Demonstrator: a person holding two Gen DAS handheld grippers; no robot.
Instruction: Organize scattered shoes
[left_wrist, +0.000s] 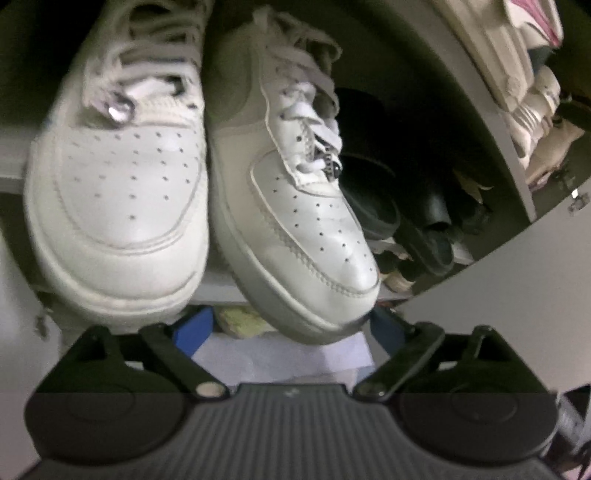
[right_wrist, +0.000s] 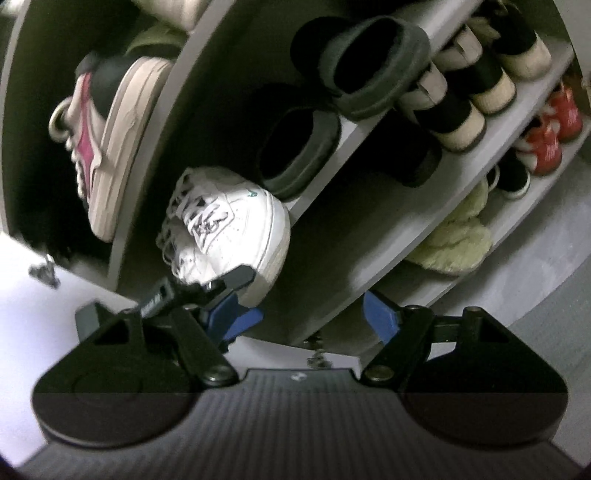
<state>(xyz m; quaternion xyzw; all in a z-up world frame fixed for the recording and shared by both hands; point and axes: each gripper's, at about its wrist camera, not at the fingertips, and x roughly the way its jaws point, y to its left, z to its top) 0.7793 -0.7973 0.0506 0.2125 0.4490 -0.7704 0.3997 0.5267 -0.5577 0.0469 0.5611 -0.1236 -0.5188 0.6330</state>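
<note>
Grey shelving (left_wrist: 229, 286) is being occupied by two white perforated leather sneakers (left_wrist: 118, 206), toes overhanging its edge. Nothing is being gripped by the left gripper (left_wrist: 291, 328) or right gripper (right_wrist: 314, 317), both spread wide.

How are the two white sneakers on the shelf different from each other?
The left sneaker points straight out, while the right sneaker is turned at an angle and leans. The left sneaker looks blurrier and brighter; the right sneaker looks greyer on its side. The right sneaker's toe sticks out further past the shelf edge. Both are white, laced, with little holes on the toe.
</note>
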